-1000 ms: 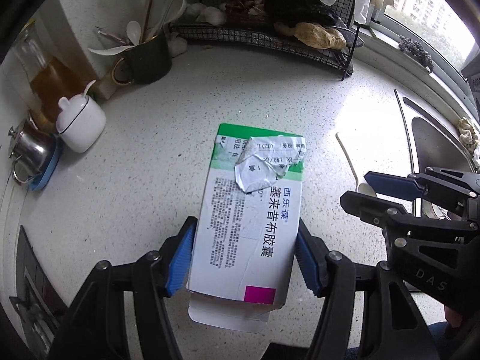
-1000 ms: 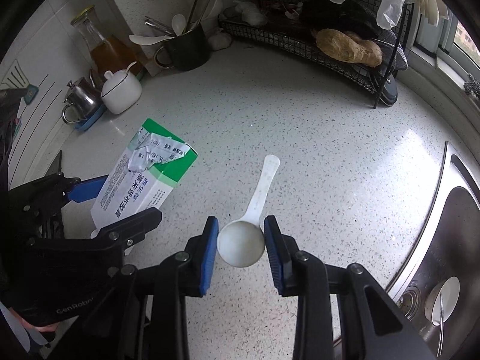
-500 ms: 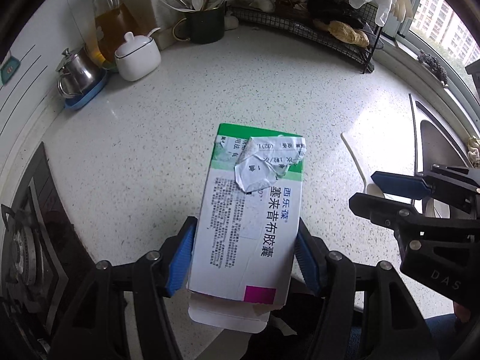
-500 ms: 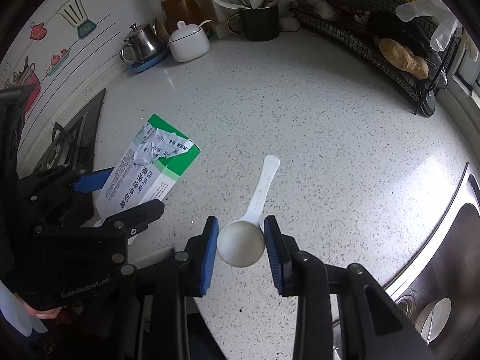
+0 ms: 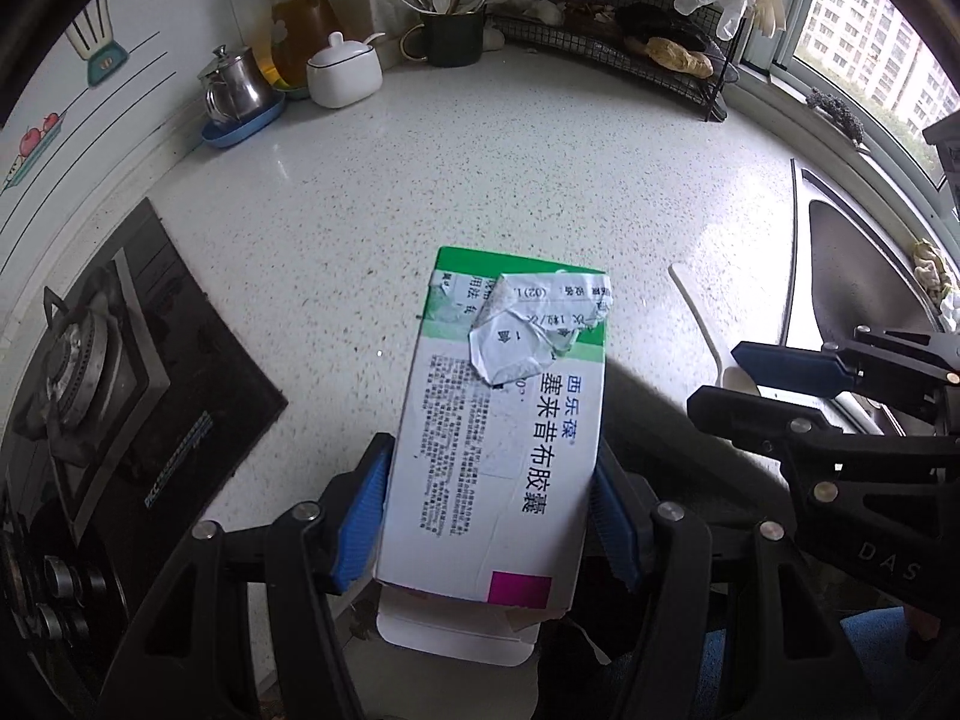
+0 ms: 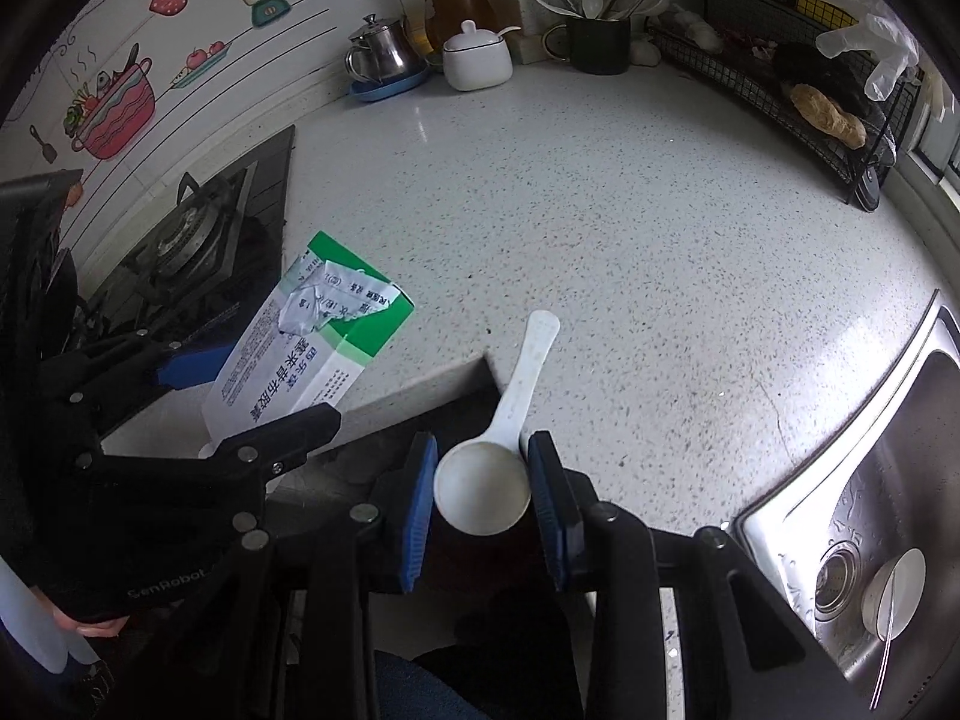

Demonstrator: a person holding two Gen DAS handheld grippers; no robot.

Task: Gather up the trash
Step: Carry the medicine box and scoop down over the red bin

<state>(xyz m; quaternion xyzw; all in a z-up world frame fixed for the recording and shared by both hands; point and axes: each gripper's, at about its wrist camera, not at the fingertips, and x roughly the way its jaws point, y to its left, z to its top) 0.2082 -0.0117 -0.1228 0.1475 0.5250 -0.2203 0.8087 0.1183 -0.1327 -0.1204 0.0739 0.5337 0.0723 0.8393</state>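
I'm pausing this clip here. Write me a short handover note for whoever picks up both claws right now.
Left claw: shut on the torn green-and-white medicine box, held clear of the counter.
Right claw: shut on the bowl of the white plastic scoop, handle pointing away.
Position: both claws are at the counter's front edge, side by side, box left of scoop.
Done: both trash items picked up.
Left: carry them to a bin and drop them; no bin is in view. The sink at the right holds a small dish.

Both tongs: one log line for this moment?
left tongs: shut on medicine box | right tongs: shut on white scoop | above counter edge
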